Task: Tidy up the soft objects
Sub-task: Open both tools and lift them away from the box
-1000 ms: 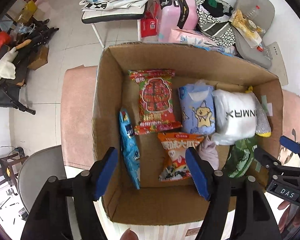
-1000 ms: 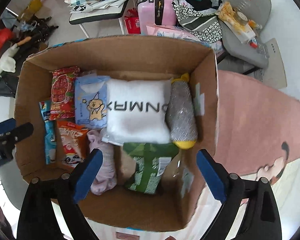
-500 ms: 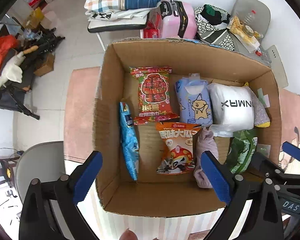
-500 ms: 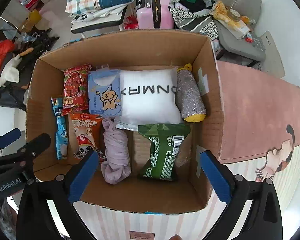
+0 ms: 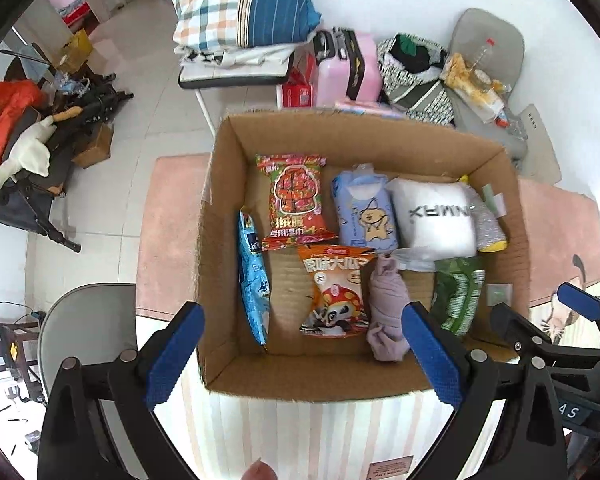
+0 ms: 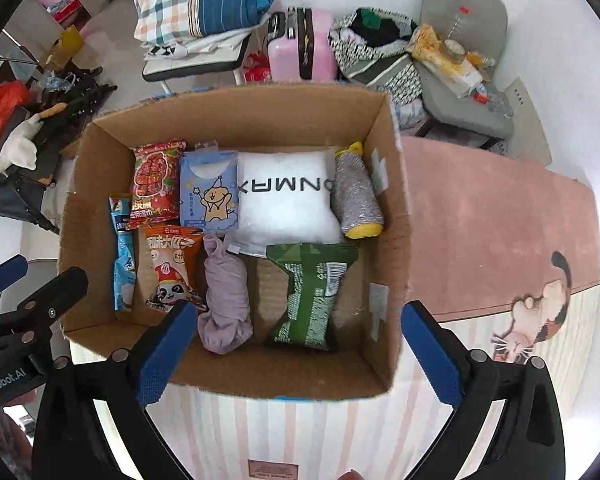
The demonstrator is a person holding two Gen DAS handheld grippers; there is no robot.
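Note:
An open cardboard box [image 5: 220, 216] [image 6: 392, 216] holds the soft objects: a red wipes pack [image 5: 296, 200], a blue packet [image 5: 254, 280], an orange snack bag [image 5: 334, 294], a blue tissue pack [image 5: 364, 212], a white pillow [image 6: 288, 196], a lilac cloth roll [image 6: 224, 300], a green bag [image 6: 312, 296] and a silver yarn cone [image 6: 354, 196]. My left gripper [image 5: 302, 356] is open and empty above the box's near edge. My right gripper [image 6: 298, 352] is open and empty, also above the near edge.
The box stands on a pink and striped cloth [image 6: 500, 240]. Behind it are a pink suitcase [image 5: 346, 68], a folded plaid quilt on a stool [image 5: 240, 4], bags and a grey chair [image 6: 464, 60]. A cluttered stroller [image 5: 32, 152] stands at the left.
Both grippers have risen and drawn back from the box, so it looks smaller. The left gripper's jaws have opened wider. The objects in the box have not moved.

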